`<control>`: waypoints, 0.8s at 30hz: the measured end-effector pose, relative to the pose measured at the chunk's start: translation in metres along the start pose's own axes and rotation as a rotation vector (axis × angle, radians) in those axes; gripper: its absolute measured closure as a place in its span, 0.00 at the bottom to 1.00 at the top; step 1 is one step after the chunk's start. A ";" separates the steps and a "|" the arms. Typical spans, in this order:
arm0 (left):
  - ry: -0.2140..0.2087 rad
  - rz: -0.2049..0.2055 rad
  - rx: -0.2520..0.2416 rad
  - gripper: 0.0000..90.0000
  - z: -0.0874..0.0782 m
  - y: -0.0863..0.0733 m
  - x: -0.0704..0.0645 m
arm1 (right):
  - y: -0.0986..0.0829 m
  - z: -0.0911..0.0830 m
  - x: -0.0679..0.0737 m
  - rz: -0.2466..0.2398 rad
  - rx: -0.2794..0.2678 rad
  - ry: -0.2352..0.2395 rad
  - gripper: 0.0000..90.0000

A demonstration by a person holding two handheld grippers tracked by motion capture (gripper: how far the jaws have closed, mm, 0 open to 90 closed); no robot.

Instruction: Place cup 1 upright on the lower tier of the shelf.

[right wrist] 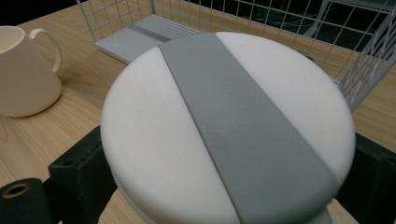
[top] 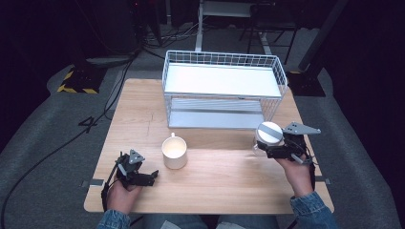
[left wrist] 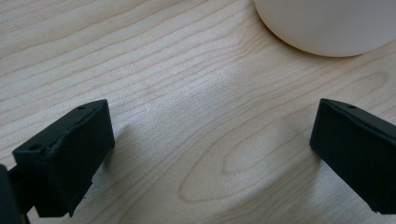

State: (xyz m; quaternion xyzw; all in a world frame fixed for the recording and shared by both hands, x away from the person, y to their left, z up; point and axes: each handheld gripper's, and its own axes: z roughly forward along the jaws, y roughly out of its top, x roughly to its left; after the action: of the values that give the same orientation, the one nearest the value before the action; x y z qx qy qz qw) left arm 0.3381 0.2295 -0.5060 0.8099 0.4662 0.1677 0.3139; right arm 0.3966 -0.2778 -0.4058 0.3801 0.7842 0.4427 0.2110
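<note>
A cream mug [top: 174,151] stands on the wooden table [top: 215,186] in front of a white wire rack [top: 222,90]; the mug [right wrist: 25,70] is at the left of the right gripper view and its base [left wrist: 327,25] tops the left gripper view. My right gripper [top: 270,149] is shut on a clear container with a white lid crossed by a grey band [top: 269,133], lid [right wrist: 224,126] facing the camera. My left gripper [top: 152,176] rests open near the table's front left, just left of the mug, with bare wood between its fingers [left wrist: 70,154].
The wire rack has two shelves and stands at the table's far side. Cables [top: 110,95] trail over the grey floor to the left. A yellow-black striped base [top: 79,81] sits beyond the table's left corner. Bare wood lies between the two hands.
</note>
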 end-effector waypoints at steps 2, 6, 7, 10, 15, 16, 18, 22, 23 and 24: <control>-0.002 -0.006 0.001 0.00 0.000 0.000 0.000 | 0.008 0.007 0.002 -0.004 0.001 0.010 0.09; -0.003 -0.009 -0.001 0.00 0.000 0.000 -0.001 | 0.016 0.014 0.005 -0.010 -0.008 0.022 0.09; -0.001 -0.008 -0.001 0.00 0.000 0.000 -0.001 | 0.018 0.016 0.005 -0.007 -0.014 0.028 0.09; -0.003 -0.009 -0.001 0.00 0.000 0.000 -0.001 | 0.025 0.024 0.006 0.001 -0.016 0.042 0.08; -0.002 -0.009 -0.001 0.00 0.000 0.000 -0.001 | 0.035 0.035 0.008 0.000 -0.018 0.052 0.08; -0.002 -0.009 -0.001 0.00 0.000 0.000 -0.001 | 0.037 0.037 0.008 0.000 -0.019 0.052 0.08; -0.001 -0.008 -0.001 0.00 0.000 0.000 -0.001 | 0.040 0.042 0.009 -0.004 -0.014 0.052 0.08; -0.003 -0.010 0.000 0.00 0.000 0.000 -0.001 | 0.047 0.053 0.011 -0.011 -0.006 0.048 0.08; -0.003 -0.009 -0.001 0.00 0.000 0.000 -0.001 | 0.049 0.056 0.012 -0.011 -0.002 0.046 0.08; -0.003 -0.009 -0.001 0.00 0.000 0.000 -0.001 | 0.050 0.058 0.012 -0.011 0.002 0.045 0.08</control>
State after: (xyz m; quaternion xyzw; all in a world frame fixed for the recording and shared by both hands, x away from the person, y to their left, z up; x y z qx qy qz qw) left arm 0.3378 0.2290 -0.5062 0.8079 0.4693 0.1652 0.3159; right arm 0.4478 -0.2212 -0.3934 0.3660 0.7912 0.4493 0.1953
